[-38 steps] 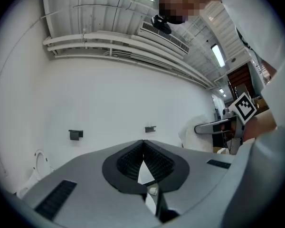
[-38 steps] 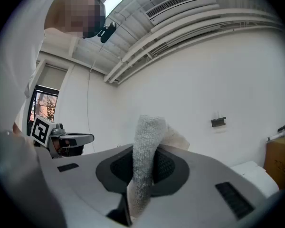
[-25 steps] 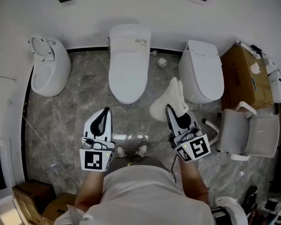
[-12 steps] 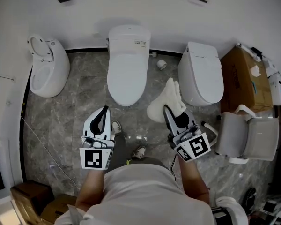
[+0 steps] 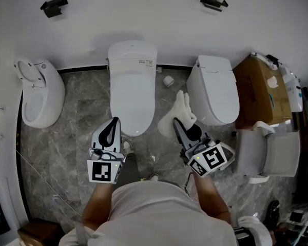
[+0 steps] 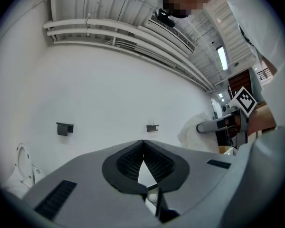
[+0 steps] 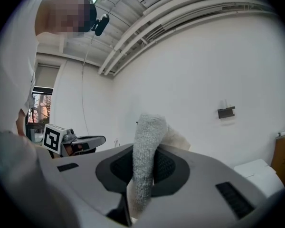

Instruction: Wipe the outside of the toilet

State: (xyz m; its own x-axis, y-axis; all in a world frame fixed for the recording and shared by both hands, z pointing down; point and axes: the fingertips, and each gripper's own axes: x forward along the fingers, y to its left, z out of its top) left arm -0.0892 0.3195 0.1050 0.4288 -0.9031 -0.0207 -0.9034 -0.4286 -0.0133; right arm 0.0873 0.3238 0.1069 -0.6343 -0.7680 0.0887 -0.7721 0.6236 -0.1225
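The left gripper (image 5: 113,126) hangs over the floor with its jaws pressed together on nothing, probably kept free as the spare tool. Just ahead of it stands the middle toilet (image 5: 132,86), lid down and touched by neither tool. Further right, the right gripper (image 5: 179,124) is clamped on a white cloth (image 5: 177,110), held upright and ready for wiping. Since the earlier frame the person has stepped forward, so the toilet is nearer both grippers and the cloth is beside its bowl.
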